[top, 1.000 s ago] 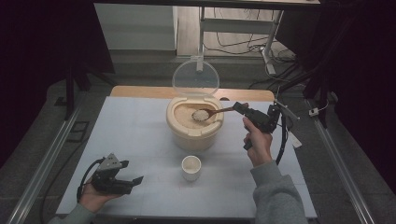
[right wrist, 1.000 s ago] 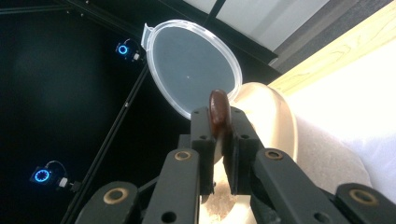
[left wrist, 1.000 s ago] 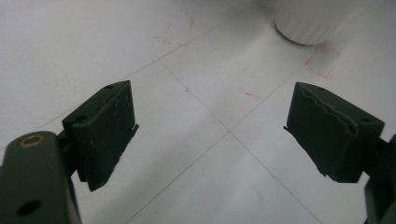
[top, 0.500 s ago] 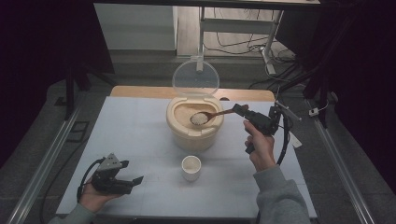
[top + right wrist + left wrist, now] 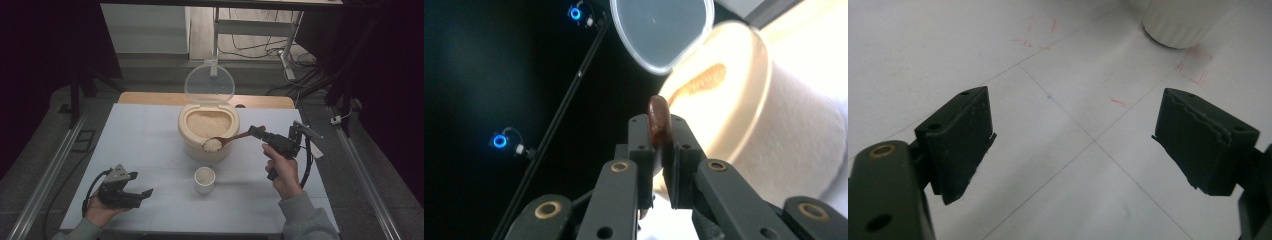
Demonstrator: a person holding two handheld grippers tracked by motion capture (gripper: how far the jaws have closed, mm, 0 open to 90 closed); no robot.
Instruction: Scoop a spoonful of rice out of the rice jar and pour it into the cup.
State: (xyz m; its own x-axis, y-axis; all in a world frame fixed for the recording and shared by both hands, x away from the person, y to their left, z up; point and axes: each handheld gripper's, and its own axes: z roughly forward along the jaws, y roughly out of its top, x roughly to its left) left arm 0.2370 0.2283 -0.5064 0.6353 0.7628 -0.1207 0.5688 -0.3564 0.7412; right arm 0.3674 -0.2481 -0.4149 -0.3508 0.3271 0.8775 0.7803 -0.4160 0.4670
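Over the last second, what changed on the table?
The right hand-held gripper, shut on the wooden spoon, drew the spoonful of rice from over the middle of the rice container to its near rim, toward the small cup. Nothing was grasped or let go. The container, its raised lid, the cup and the open left hand-held gripper stayed put.

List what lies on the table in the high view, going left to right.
Left gripper → small white cup → rice on the wooden spoon → right gripper, clamped on the spoon's handle.
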